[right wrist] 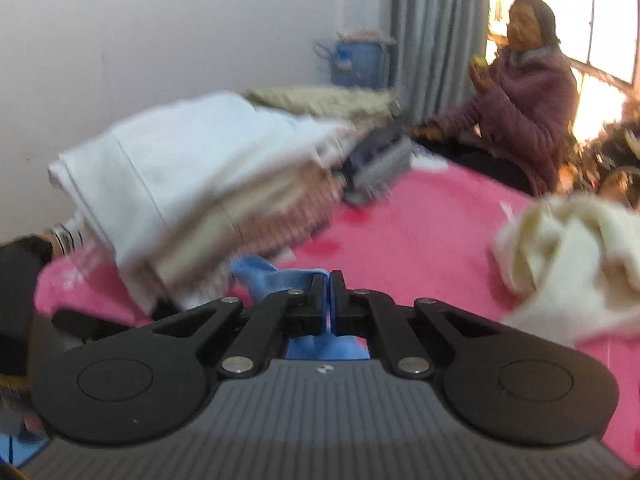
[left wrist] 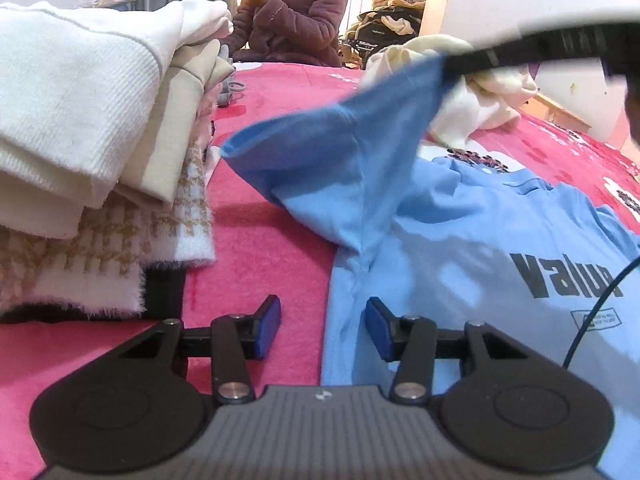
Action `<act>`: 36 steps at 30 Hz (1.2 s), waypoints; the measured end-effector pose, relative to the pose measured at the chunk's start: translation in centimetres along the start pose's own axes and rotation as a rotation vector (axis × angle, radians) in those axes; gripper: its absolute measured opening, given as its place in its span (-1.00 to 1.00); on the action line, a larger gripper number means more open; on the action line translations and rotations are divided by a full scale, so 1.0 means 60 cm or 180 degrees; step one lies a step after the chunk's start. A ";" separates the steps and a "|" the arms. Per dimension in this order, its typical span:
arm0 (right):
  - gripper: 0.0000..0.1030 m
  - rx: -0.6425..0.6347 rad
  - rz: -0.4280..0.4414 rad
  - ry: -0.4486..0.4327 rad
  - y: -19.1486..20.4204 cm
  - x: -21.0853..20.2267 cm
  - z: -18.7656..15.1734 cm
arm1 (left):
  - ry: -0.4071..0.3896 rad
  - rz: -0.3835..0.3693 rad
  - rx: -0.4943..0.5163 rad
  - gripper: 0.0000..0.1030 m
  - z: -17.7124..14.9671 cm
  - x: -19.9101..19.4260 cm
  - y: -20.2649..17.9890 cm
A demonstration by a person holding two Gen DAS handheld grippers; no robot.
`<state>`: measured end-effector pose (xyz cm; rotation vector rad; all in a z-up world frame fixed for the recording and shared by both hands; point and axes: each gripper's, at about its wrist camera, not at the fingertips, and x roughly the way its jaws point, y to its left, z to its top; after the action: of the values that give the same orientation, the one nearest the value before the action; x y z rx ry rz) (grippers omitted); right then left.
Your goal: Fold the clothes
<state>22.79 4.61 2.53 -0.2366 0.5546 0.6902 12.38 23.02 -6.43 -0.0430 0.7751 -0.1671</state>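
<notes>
A light blue T-shirt [left wrist: 460, 248] with dark lettering lies flat on the pink blanket [left wrist: 256, 248]. Its sleeve [left wrist: 332, 160] is lifted off the bed and stretched up to the right, where my right gripper [left wrist: 452, 65] is shut on its end. In the blurred right wrist view, the right gripper [right wrist: 329, 292] is shut with blue fabric [right wrist: 272, 276] pinched between its pads. My left gripper [left wrist: 322, 326] hovers low over the shirt's left edge. It is open, with its right fingertip [left wrist: 378, 328] above the cloth and nothing gripped.
A tall stack of folded white and beige clothes [left wrist: 80, 120] stands at the left, close to the shirt. A crumpled cream garment [left wrist: 480, 92] lies beyond the shirt. A person in a purple coat [left wrist: 292, 16] sits at the far edge. A thin black cable [left wrist: 600, 308] crosses the shirt.
</notes>
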 end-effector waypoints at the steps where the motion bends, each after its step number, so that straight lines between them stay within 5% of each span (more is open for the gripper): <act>1: -1.00 0.0036 -0.0033 0.0030 -0.004 0.006 -0.007 | -0.0011 -0.0010 -0.0010 -0.06 0.000 -0.002 0.002; 6: -1.00 0.0213 0.0000 0.0000 -0.022 0.034 0.002 | -0.0127 -0.0138 -0.0053 -0.06 0.012 -0.009 0.006; 11: -0.99 0.0177 0.0328 -0.0071 -0.003 0.087 0.059 | -0.0283 -0.0355 -0.0164 -0.04 0.037 -0.006 0.008; 13: -0.93 0.0259 0.0604 -0.0009 0.006 0.113 0.074 | -0.0266 -0.0380 -0.0308 -0.13 0.041 0.005 0.017; 15: -0.86 0.0394 0.0847 0.0096 0.011 0.129 0.084 | -0.0201 -0.0404 -0.0505 -0.85 0.042 0.020 0.029; 18: -0.42 0.0728 0.0903 -0.0017 -0.014 0.114 0.083 | -0.0065 -0.0527 -0.0814 -0.88 0.035 0.027 0.053; 20: -0.32 0.0954 0.0754 -0.0112 -0.045 0.096 0.073 | -0.0044 -0.0593 -0.0975 -0.88 0.033 0.025 0.064; 26: -0.32 0.1026 0.0213 0.0566 -0.112 0.103 0.032 | 0.0029 -0.0800 -0.1244 -0.89 0.029 0.009 0.075; 30: -0.32 0.0596 0.0195 0.0942 -0.088 0.135 0.018 | 0.0123 -0.0801 -0.1205 -0.88 0.022 0.014 0.067; 36: -0.21 0.0689 0.0534 0.1076 -0.070 0.197 0.040 | 0.0222 -0.0723 -0.1129 -0.88 0.014 0.028 0.059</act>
<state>34.03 8.71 -1.96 -0.1040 0.9748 0.7508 14.61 26.21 -7.33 -0.4644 0.8615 -0.2458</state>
